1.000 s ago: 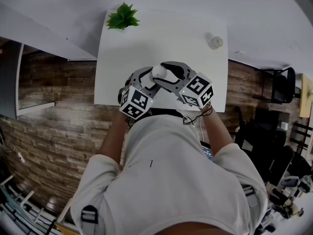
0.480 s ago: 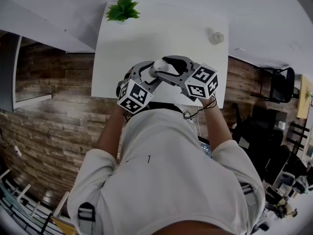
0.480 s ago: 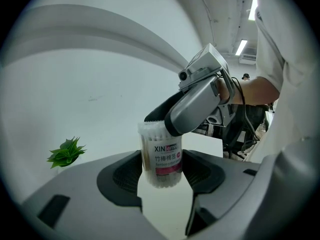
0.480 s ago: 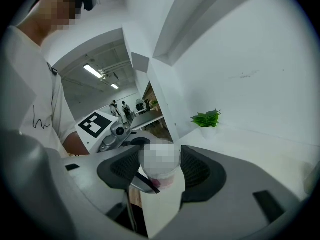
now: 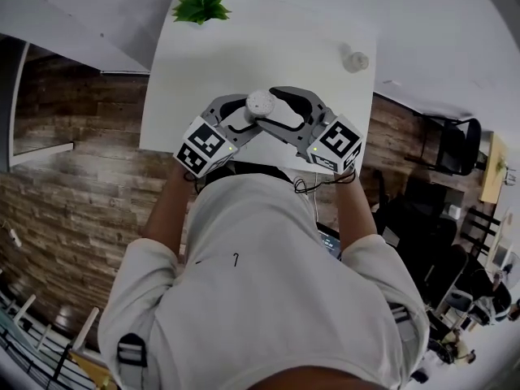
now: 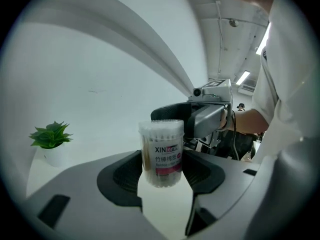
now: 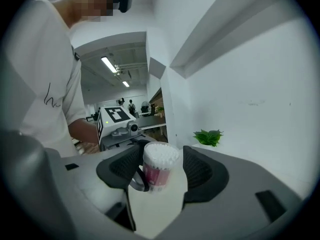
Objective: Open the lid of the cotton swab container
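Far left on the white tabletop, well apart from the work, a small potted plant. Nearer and toward the middle, left claw clamped on the lower body of the cotton swab container, with pads pressed to either side of the labelled wall, holding it upright over the near part of the tabletop; hard to tell whether lifted or resting. Looks like a thin clear plastic tube packed with swabs. Judged very light, stiff enough for a pinch yet likely to flex or crack under a hard squeeze, and smooth enough to twist in the pads. Best kept gripped low on the label, leaving the top free. Up at the top, lid seemingly not yet off, with white swab heads visible through it. Right of that, right claw astride the upper end with its pads apart and a sliver of gap on its right side, so not yet biting. Worth closing only on the lid's rim, above the left pads, then pulling or twisting gently to avoid spilling swabs. Far right on the tabletop, a small roundish object, too small to identify.
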Motion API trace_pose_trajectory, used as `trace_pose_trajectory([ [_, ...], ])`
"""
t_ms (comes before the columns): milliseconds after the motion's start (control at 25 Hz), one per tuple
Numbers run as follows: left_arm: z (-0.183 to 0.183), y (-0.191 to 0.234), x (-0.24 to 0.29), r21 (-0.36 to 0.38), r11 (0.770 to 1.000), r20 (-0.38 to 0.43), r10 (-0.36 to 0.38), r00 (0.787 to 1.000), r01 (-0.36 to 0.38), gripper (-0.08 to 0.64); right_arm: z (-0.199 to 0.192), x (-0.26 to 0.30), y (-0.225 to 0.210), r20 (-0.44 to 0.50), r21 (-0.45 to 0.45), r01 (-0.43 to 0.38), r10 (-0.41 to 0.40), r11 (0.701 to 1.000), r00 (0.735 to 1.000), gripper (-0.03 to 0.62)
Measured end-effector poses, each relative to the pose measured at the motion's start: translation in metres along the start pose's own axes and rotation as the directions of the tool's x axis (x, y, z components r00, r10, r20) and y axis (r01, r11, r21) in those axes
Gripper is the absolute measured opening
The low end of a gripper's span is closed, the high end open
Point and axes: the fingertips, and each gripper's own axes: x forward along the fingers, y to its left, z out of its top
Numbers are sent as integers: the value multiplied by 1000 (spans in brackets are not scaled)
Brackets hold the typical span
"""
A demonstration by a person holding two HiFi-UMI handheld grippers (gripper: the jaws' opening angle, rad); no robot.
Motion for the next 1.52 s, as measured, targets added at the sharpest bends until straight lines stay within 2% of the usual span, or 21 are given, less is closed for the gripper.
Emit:
trace_pose_trajectory([
  [120,-1,-4,0,-17,1000,4,-21,1000,21,259,-1,3,1,-30,-74,20,-22,997,999,266],
  [240,1,-7,3,-19,999,8,-32,999,32,259,-3,6,3,-26,-69,2,-4,998,1000,250],
  [440,2,-9,2,-7,999,8,-31,999,31,259,-3,2,-1,-9,47,-23,24,999,1000,242],
  [600,1,-9,0,-1,1000,4,-24,1000,24,258,-7,2,-4,-16,143,-55,58,988,998,241],
  [680,-2,-10,-1,47,999,-22,-7,1000,8,256,-5,0,-3,31,238,-108,104,965,994,239],
  [760,-5,-9,0,116,993,-49,20,999,-14,249,1,-3,-2,119,348,-186,154,919,981,236],
  [800,-5,-9,1,126,992,-50,24,998,-18,249,3,-4,-3,142,373,-202,159,906,977,236],
  [1040,-5,-7,3,155,986,-28,61,998,-56,250,4,-5,-7,168,395,-203,147,896,975,242],
  [1160,-7,-5,2,163,984,-21,74,997,-70,250,12,-15,-20,253,450,-182,70,874,965,255],
  [1240,-10,-4,2,163,984,-25,76,997,-71,250,16,-22,-34,291,470,-139,-5,872,957,258],
  [1400,-14,-6,3,150,987,-29,70,997,-65,250,12,-31,-48,254,420,-13,-104,907,962,244],
  [1520,-9,-6,4,144,988,-18,62,998,-59,250,6,-32,-43,199,333,37,-109,942,974,244],
])
